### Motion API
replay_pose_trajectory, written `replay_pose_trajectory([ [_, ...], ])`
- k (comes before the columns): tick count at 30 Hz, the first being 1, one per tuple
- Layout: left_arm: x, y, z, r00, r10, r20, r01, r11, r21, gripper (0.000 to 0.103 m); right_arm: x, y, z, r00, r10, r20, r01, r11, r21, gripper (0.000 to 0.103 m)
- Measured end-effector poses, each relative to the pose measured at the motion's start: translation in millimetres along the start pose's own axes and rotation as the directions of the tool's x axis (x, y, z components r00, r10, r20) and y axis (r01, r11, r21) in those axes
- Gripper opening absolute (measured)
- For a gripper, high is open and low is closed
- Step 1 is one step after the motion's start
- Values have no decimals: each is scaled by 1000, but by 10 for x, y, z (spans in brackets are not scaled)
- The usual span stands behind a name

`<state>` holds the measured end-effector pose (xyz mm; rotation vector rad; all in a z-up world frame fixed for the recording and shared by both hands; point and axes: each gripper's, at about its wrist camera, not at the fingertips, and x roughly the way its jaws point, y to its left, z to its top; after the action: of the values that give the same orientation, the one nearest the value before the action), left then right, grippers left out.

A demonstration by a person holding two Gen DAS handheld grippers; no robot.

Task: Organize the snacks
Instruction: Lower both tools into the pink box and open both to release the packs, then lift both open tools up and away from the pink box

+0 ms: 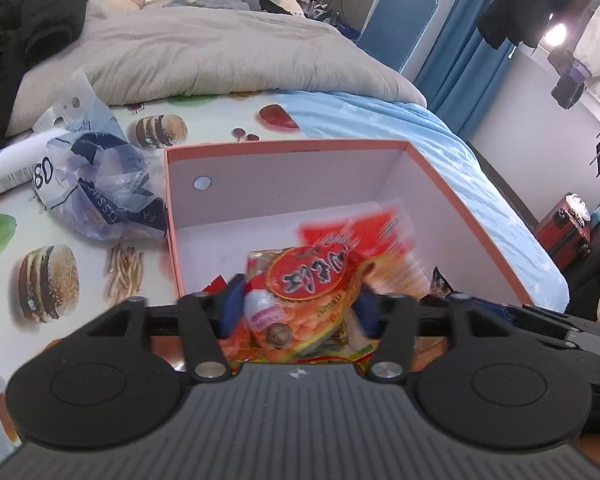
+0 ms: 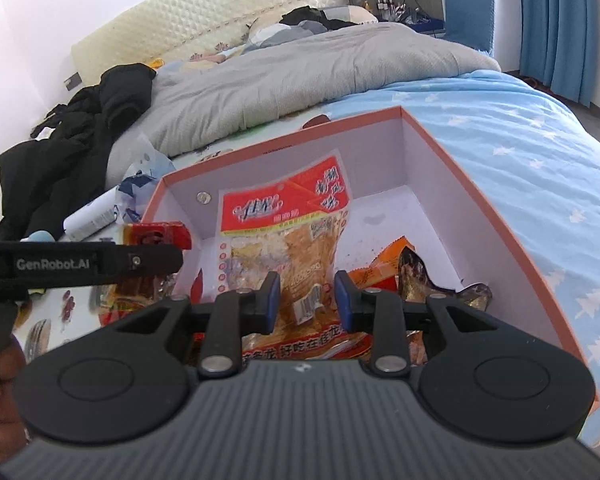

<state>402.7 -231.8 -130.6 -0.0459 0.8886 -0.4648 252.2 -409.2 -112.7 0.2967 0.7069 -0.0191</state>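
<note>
An orange-rimmed cardboard box (image 1: 204,216) with a white inside stands on the bed; it also shows in the right wrist view (image 2: 452,160). My left gripper (image 1: 296,304) is shut on an orange snack packet (image 1: 312,284) over the box's near edge. A big red and clear snack bag (image 2: 284,224) hangs between the fingers of my right gripper (image 2: 306,300), whose jaws stand apart around it. Other packets (image 2: 384,272) lie in the box's right corner. The left gripper's side (image 2: 100,264) shows at the left with a red packet (image 2: 156,236).
A crumpled plastic bag (image 1: 104,184) and a white tube (image 1: 8,176) lie left of the box on a food-print cloth (image 1: 52,280). A grey quilt (image 1: 204,52) and black clothes (image 1: 20,28) lie behind. The blue sheet (image 2: 520,140) runs to the bed's right edge.
</note>
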Motion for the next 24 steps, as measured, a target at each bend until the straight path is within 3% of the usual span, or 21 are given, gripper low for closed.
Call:
replay_pose_trajectory([
  [1, -32, -9, 6, 1000, 9, 3, -9, 1000, 2, 83, -13, 5, 1, 1000, -1, 1, 1, 1000, 3, 37],
  [2, -84, -21, 6, 1000, 21, 12, -21, 1000, 5, 84, -23, 12, 13, 1000, -12, 1, 12, 1000, 1, 45],
  [3, -153, -35, 5, 999, 22, 23, -22, 1000, 6, 84, -50, 25, 14, 1000, -24, 4, 24, 1000, -5, 62],
  [4, -219, -44, 2, 999, 16, 31, -16, 1000, 5, 84, -95, 39, 15, 999, -32, 15, 32, 999, -9, 72],
  [11, -929, -240, -61, 994, 12, 110, -16, 999, 39, 84, -534, 85, 0, 997, 9, 77, -10, 1000, 11, 71],
  [24, -2505, -586, -515, 963, 1, 271, -28, 995, 95, 84, -1929, 413, -134, 966, 27, 258, -27, 1000, -4, 71],
])
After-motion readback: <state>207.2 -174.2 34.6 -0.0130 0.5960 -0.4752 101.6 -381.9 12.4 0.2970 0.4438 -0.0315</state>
